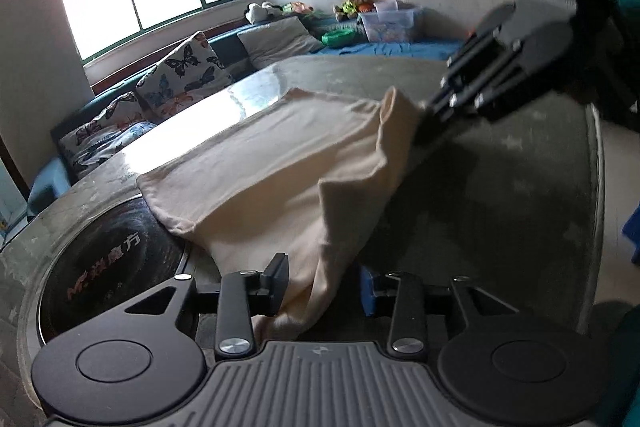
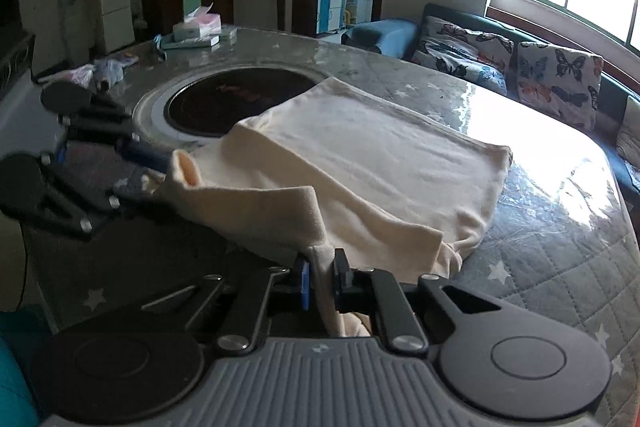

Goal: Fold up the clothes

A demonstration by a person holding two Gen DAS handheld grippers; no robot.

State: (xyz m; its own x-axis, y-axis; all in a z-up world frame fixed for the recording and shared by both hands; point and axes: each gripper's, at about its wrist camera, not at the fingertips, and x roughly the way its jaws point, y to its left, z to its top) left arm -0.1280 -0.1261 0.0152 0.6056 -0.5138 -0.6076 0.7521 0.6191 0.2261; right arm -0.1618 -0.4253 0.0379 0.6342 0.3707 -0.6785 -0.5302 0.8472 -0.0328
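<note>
A cream garment (image 1: 276, 163) lies partly folded on the round grey table (image 1: 500, 195). In the left wrist view my left gripper (image 1: 324, 283) has its jaws wide apart with a bunch of the cloth hanging between them. My right gripper (image 1: 424, 119) shows at the upper right, pinching the garment's far corner. In the right wrist view my right gripper (image 2: 322, 281) is shut on a fold of the cream garment (image 2: 372, 155), lifted off the table. My left gripper (image 2: 156, 167) shows at the left, at the garment's other corner.
A black round hotplate (image 2: 224, 107) is set in the table (image 2: 540, 267), partly under the cloth. A tissue box (image 2: 196, 25) and small items lie at the far edge. A sofa with butterfly cushions (image 2: 556, 75) stands under the window.
</note>
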